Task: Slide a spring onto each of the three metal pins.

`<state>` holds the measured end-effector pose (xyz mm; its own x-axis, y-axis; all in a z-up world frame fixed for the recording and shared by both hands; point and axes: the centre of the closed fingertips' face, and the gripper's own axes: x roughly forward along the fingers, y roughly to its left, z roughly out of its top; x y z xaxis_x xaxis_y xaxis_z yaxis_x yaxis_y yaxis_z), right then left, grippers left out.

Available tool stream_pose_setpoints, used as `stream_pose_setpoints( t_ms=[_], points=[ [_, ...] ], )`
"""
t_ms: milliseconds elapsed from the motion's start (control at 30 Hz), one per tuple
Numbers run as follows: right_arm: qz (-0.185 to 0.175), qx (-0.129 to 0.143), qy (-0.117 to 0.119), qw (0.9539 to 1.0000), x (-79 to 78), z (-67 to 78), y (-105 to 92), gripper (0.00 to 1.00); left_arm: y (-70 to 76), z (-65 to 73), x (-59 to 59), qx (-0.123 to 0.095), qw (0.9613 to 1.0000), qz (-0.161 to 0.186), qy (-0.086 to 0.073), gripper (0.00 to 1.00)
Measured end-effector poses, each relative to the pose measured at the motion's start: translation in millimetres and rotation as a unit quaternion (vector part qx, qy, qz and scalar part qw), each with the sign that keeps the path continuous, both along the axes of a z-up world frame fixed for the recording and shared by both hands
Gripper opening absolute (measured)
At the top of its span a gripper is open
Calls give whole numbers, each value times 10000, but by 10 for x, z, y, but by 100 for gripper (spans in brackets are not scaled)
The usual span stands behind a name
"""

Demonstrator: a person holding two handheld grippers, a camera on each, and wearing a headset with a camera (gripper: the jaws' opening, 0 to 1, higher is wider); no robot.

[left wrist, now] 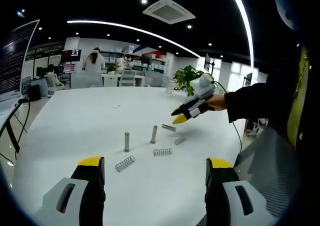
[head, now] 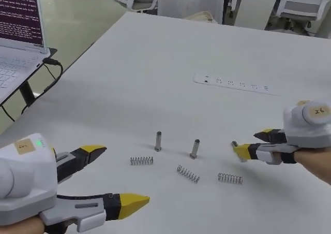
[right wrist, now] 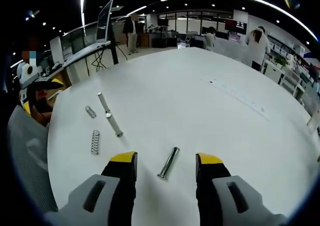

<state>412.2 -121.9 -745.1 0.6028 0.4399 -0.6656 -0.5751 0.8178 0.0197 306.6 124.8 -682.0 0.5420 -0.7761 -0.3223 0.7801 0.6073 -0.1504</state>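
Right tongs (head: 252, 143) stood apart and were the nearer pair. The lying pin (right wrist: 168, 162) rested on the white surface (head: 155, 73) just ahead, between their jaws, long axis roughly along them. Left tongs (head: 118, 174) were apart, empty.
Pins, 3: lying pin, first upright pin (head: 158, 141), second upright pin (head: 195, 148).
Springs, 3, all loose on the surface: left-hand spring (head: 141, 161), middle spring (head: 187, 174), right-hand spring (head: 230, 178).

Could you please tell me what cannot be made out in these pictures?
Head view: the third pin is mostly hidden behind a fingertip of the right gripper; I cannot tell whether it is upright or tilted.
Head view: text on the laptop is too small and is cut by the left edge.
Head view: markings on the power strip are too small.
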Motion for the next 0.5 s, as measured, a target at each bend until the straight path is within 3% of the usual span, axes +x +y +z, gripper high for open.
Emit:
stream_pose_setpoints(
  t_ms=[167, 500],
  points=[
    [22, -187, 149, 9997, 55, -116, 6, 43, 10, -3, 5, -12, 10000, 13, 12, 80],
    [35, -433, 309, 9986, 141, -195, 39, 35, 13, -18, 4, -16, 10000, 4, 49, 79]
  ],
)
